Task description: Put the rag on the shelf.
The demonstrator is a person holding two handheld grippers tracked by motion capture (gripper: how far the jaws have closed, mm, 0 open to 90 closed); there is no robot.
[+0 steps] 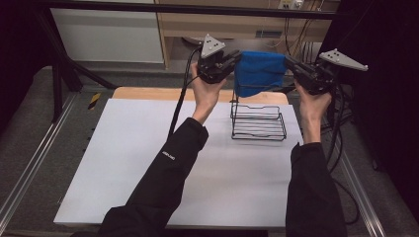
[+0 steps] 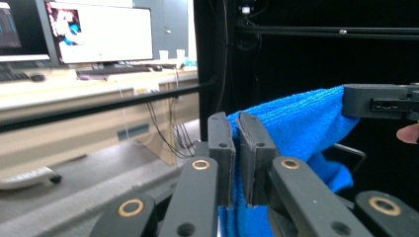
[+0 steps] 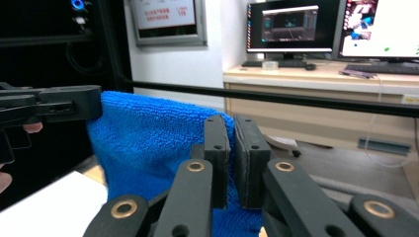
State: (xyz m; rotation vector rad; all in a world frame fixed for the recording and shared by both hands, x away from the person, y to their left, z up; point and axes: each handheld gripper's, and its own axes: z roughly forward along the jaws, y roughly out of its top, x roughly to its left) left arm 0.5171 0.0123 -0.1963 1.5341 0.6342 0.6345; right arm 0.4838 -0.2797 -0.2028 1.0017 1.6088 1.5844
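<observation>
A blue towel (image 1: 259,71) hangs stretched in the air between two hand-held grippers, raised above the far edge of a white table (image 1: 148,168). The left gripper (image 1: 236,59) pinches the towel's upper left corner, its jaws closed tight on the cloth; the right gripper (image 1: 288,61) clamps the opposite corner the same way. Seen along the left gripper's jaws, the towel (image 2: 301,123) runs across to the other tool. Just below the hanging cloth, a black wire rack (image 1: 258,121) stands on the table. Beyond, desks with lit monitors (image 3: 291,27) line the room.
</observation>
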